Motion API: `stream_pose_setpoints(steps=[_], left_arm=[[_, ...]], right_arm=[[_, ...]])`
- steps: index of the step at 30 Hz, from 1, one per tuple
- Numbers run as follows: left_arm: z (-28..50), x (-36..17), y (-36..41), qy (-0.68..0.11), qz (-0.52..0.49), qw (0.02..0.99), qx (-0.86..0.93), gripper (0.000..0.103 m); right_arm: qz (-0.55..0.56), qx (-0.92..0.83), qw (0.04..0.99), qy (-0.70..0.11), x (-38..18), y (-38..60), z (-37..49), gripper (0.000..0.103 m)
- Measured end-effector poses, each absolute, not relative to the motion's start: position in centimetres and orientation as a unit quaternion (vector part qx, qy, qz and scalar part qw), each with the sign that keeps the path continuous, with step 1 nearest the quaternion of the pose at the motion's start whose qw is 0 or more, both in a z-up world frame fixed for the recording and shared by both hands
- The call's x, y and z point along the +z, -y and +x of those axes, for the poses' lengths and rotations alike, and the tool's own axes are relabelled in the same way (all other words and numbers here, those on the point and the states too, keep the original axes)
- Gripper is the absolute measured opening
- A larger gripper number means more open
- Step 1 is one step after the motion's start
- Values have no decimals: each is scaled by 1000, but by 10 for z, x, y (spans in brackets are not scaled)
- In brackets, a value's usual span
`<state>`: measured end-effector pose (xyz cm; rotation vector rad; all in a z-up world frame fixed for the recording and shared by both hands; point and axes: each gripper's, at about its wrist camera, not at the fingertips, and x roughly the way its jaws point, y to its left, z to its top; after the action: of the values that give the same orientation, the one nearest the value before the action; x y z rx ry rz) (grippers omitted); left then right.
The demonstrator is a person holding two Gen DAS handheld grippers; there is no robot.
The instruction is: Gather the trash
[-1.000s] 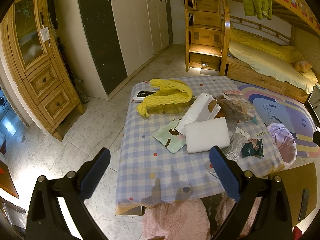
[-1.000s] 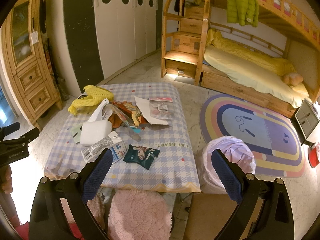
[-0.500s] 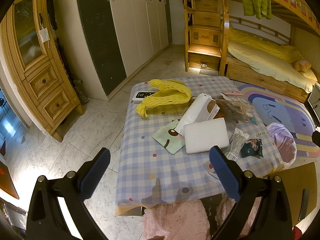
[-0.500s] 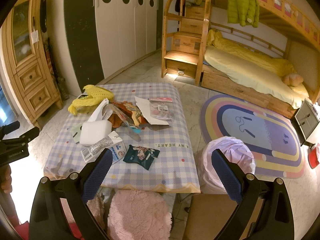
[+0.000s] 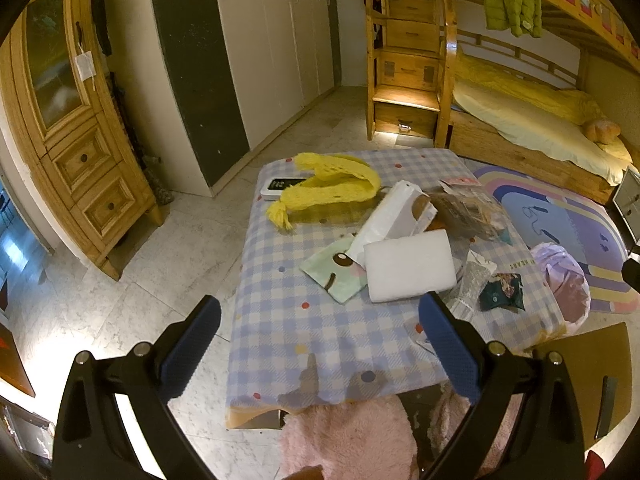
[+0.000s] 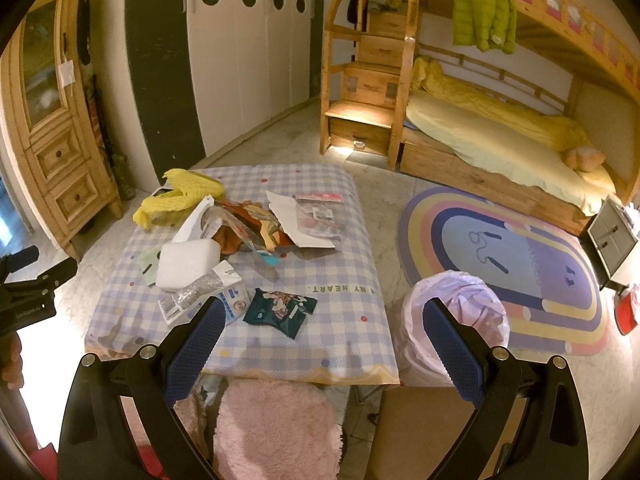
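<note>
A low table under a blue checked cloth (image 5: 280, 312) (image 6: 340, 336) carries the litter. A white foam block (image 5: 410, 266) (image 6: 188, 262) lies in its middle, beside a silver wrapper (image 5: 472, 280) (image 6: 190, 294), a small carton (image 6: 234, 296) and a dark green snack bag (image 5: 502, 292) (image 6: 280, 310). Crumpled clear and brown wrappers (image 6: 248, 228) and a white paper (image 6: 298, 226) lie farther back. A bin lined with a pale pink bag (image 6: 456, 316) (image 5: 564, 280) stands right of the table. My left gripper (image 5: 320, 320) and right gripper (image 6: 320, 322) both hang open above the near edge, holding nothing.
A yellow knitted scarf (image 5: 332, 186) and a dark-screened device (image 5: 280, 186) lie at the table's far left. Pink fluffy stools (image 6: 276, 428) sit under the near edge. A wooden cabinet (image 5: 68, 120), white wardrobes, a bunk bed (image 6: 500, 136) and a rainbow rug (image 6: 504, 264) surround the table.
</note>
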<state>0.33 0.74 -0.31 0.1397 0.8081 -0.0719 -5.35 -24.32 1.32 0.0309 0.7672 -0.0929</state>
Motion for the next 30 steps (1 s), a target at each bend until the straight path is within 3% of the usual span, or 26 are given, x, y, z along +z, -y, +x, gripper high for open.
stream_pose_setpoints(steps=[19, 30], left_arm=[[-3, -82, 50, -396, 94, 904, -130, 96], [12, -113, 74, -405, 86, 891, -188, 65]], right_arm=[[11, -42, 925, -378, -46, 257, -49, 98], [25, -26, 924, -380, -83, 267, -39, 98]])
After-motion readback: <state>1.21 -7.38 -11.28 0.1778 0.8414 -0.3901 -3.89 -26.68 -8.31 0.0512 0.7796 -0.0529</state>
